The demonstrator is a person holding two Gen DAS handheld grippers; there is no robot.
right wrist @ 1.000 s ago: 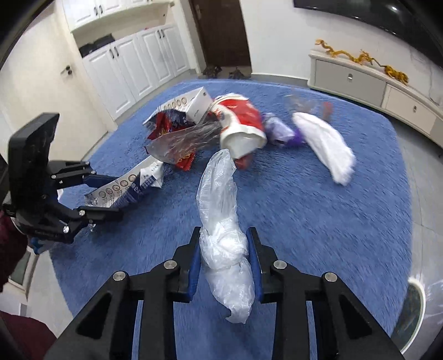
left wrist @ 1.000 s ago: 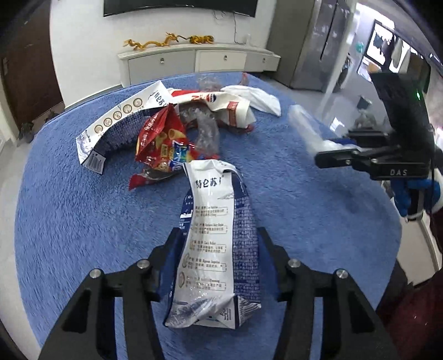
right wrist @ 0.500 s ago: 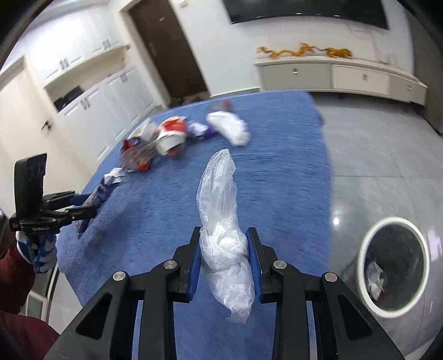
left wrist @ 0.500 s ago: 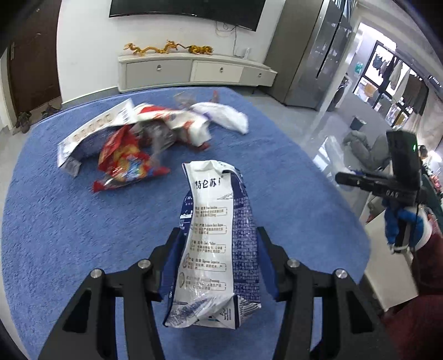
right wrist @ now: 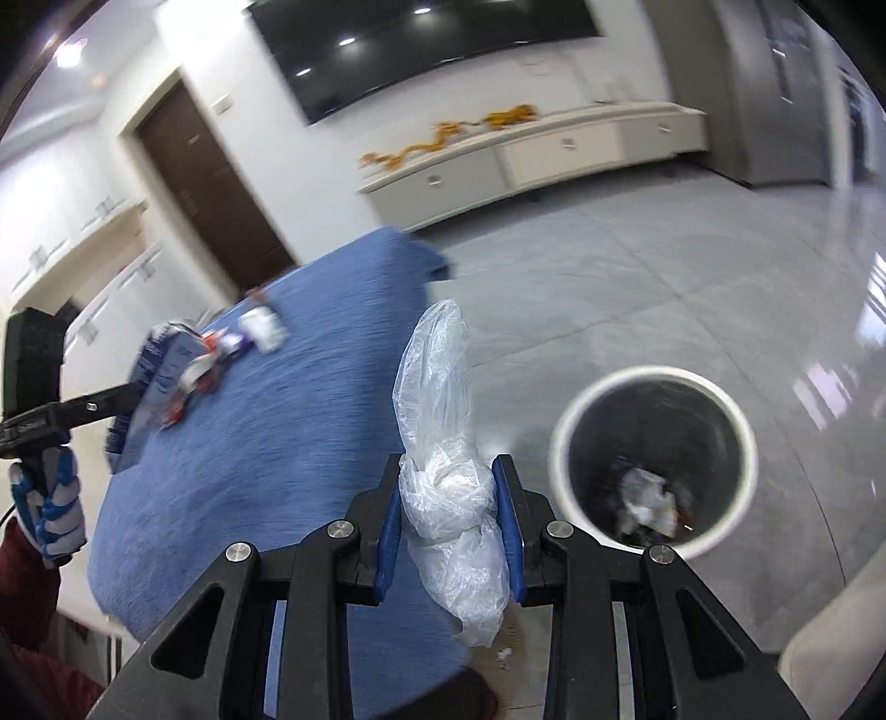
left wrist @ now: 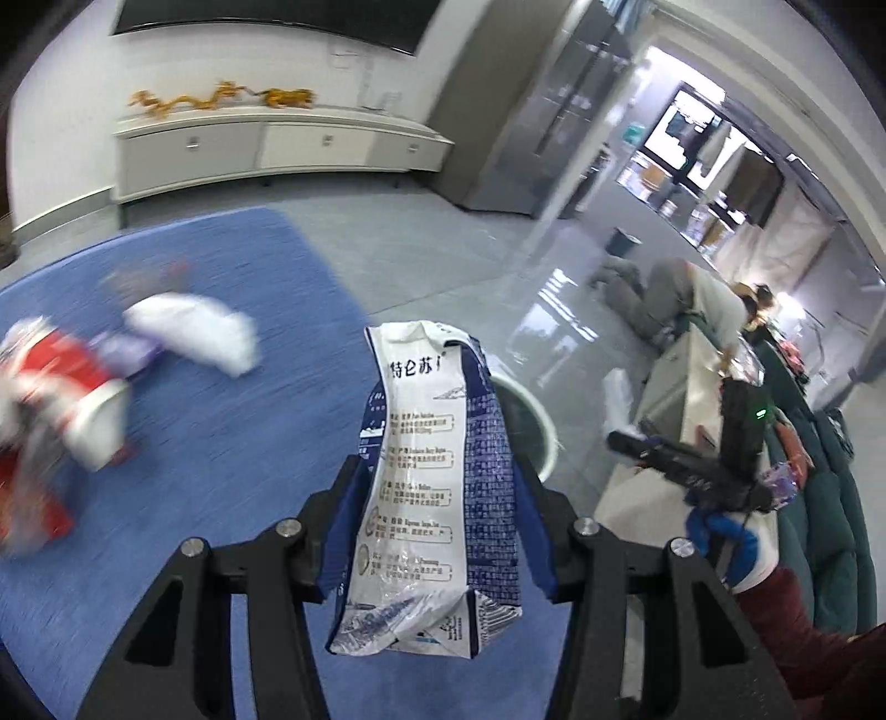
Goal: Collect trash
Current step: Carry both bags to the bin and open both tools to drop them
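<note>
A thick blue pile rug (left wrist: 221, 459) covers the left part of the floor, and pale grey glossy floor tiles (right wrist: 664, 266) take over past its right edge. On the rug, toward its far left edge, lies a blurred heap of red and white snack wrappers (left wrist: 61, 399), and just to the right of it a crumpled white plastic bag (left wrist: 194, 329), both well apart from the rug's right edge. Behind the rug, a long low white sideboard (left wrist: 266, 149) runs along the white back wall, with golden dragon figurines (left wrist: 221, 97) on top and a dark wall-mounted screen (right wrist: 421, 44) above it. A dark brown door (right wrist: 210, 183) stands left of the sideboard in the right wrist view.

The left gripper (left wrist: 440, 526) is clamped on a flattened blue and white printed carton (left wrist: 437, 493), which stands upright between its fingers over the rug's right edge. The right gripper (right wrist: 448, 531) is closed on a knotted clear plastic bag (right wrist: 451, 476), held above the rug's near right corner. To the right of that bag, on the tiles, stands a round bin with a white rim and dark inside (right wrist: 656, 465), with some crumpled scraps at its bottom. A gloved hand in blue and white (right wrist: 50, 498) with a dark red sleeve (right wrist: 27, 581) holds the left gripper's handle.
</note>
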